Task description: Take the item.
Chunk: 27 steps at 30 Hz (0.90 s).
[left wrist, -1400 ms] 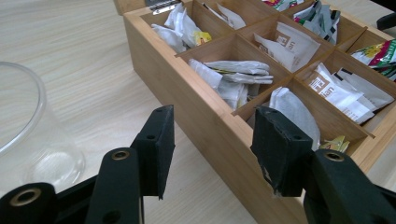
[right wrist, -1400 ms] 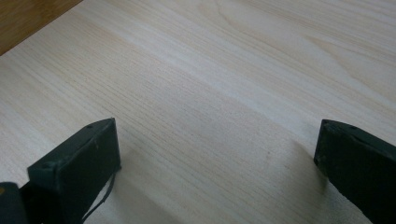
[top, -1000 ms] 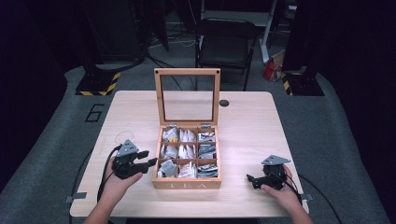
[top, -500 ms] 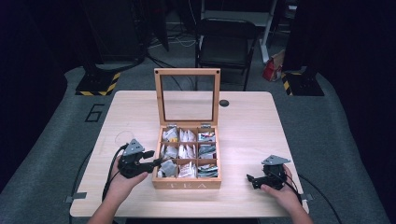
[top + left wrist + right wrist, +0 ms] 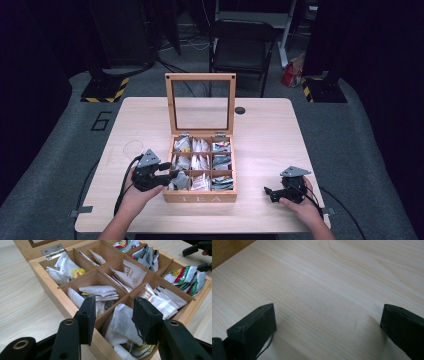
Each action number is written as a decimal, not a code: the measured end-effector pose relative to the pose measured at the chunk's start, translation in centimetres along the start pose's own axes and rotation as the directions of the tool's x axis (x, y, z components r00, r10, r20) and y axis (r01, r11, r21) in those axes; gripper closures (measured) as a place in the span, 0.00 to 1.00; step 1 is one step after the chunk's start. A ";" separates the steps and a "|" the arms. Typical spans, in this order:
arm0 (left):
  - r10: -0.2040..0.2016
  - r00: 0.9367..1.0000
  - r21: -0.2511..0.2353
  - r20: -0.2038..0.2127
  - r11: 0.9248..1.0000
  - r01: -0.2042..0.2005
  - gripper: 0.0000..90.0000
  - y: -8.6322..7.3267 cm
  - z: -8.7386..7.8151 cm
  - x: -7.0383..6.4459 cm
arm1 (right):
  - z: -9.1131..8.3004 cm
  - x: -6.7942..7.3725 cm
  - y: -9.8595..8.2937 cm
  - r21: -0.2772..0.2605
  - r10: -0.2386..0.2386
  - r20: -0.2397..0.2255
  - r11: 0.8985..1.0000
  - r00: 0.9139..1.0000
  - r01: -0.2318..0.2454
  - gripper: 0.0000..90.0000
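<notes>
An open wooden tea box [image 5: 200, 198] stands mid-table with its glass lid [image 5: 200, 76] upright. Its compartments hold several tea bags. My left gripper [image 5: 171, 179] reaches over the box's left wall into the front-left compartment. In the left gripper view this gripper [image 5: 116, 317] is open, its jaws on either side of a white tea bag [image 5: 122, 323] that stands up in that compartment of the box [image 5: 50, 287]. My right gripper [image 5: 270, 192] rests low on the table to the right of the box. It is open [image 5: 327, 325], with only bare wood between its jaws.
A small black disc [image 5: 240, 110] lies on the table behind the box's right side. A faint clear round object [image 5: 132, 148] sits left of the box. A black chair [image 5: 242, 45] stands beyond the table's far edge.
My left gripper has moved right, from the table beside the box to over its front-left compartment. The right gripper has stayed put.
</notes>
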State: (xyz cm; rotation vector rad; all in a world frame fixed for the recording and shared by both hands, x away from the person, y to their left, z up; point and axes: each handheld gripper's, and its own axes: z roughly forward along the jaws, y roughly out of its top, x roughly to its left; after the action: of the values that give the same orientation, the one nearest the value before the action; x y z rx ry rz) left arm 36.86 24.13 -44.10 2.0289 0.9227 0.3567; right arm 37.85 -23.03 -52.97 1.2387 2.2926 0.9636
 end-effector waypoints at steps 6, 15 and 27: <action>-0.006 1.000 0.009 0.015 1.000 0.006 0.60 -0.2 0.5 -0.3 | 0.0 0.0 0.0 0.000 0.000 0.000 1.000 1.000 0.000 0.00; -0.018 0.999 0.013 0.028 1.000 0.018 0.60 -0.4 1.2 -0.6 | 0.0 0.0 0.0 0.000 0.000 0.000 1.000 1.000 0.000 0.00; -0.029 0.998 0.026 0.051 0.999 0.027 0.62 -0.7 1.9 -0.7 | 0.0 0.0 0.0 0.003 -0.002 -0.007 1.000 1.000 0.002 0.00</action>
State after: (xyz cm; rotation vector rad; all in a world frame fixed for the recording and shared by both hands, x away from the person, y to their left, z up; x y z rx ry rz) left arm 37.05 22.75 -45.72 2.0368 0.9275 0.2775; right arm 37.84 -23.06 -52.95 1.2362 2.3010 0.9657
